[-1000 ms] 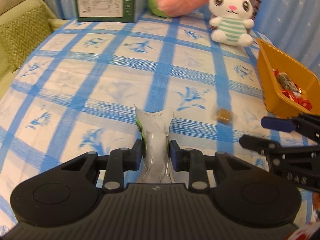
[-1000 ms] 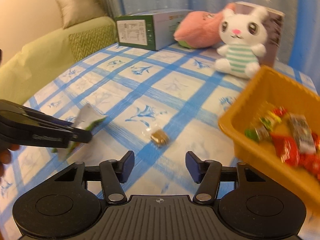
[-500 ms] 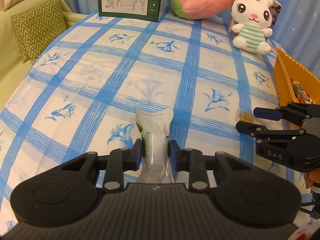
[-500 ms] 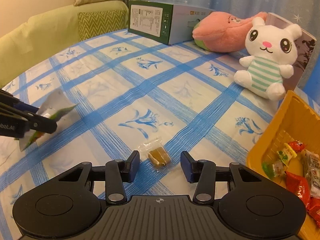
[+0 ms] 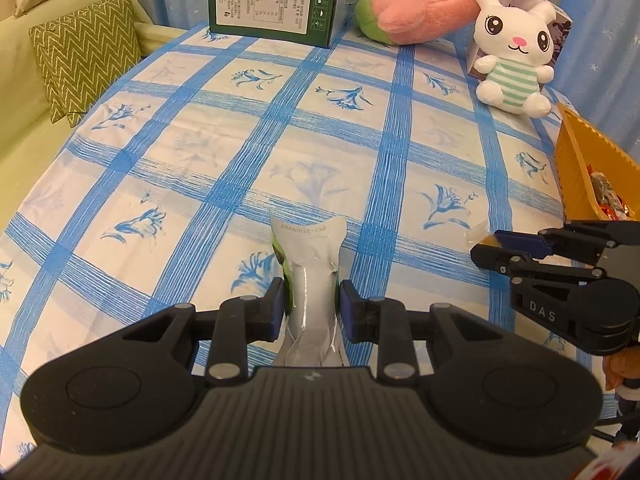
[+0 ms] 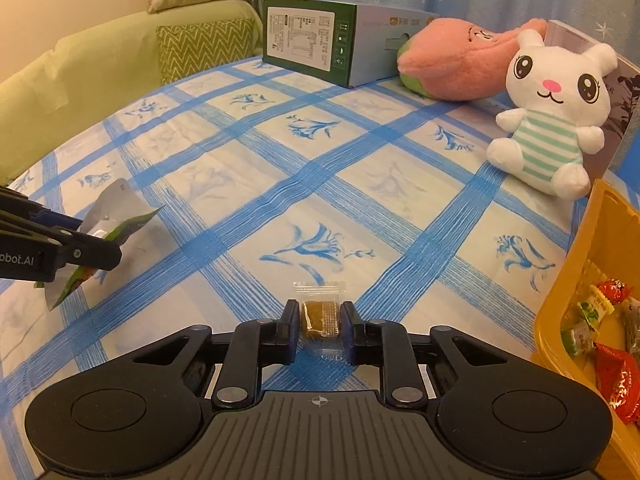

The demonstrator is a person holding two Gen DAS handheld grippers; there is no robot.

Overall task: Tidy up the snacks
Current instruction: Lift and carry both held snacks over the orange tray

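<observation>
My left gripper (image 5: 311,304) is shut on a silver and green snack packet (image 5: 310,268) and holds it above the blue checked tablecloth. The packet also shows at the left of the right wrist view (image 6: 116,220). My right gripper (image 6: 319,320) is shut on a small brown candy in a clear wrapper (image 6: 320,318) low at the cloth. It shows in the left wrist view (image 5: 496,246) at the right, next to the yellow basket (image 5: 576,176). The basket (image 6: 576,280) holds several wrapped snacks.
At the table's far end stand a green and white box (image 5: 276,2), a pink plush (image 5: 416,8) and a white rabbit plush (image 5: 514,60) leaning on a dark box. A green sofa with a zigzag cushion (image 5: 84,68) lies to the left.
My right gripper has moved forward onto the brown candy and closed its fingers on it. My left gripper still holds the packet and has pulled back a little.
</observation>
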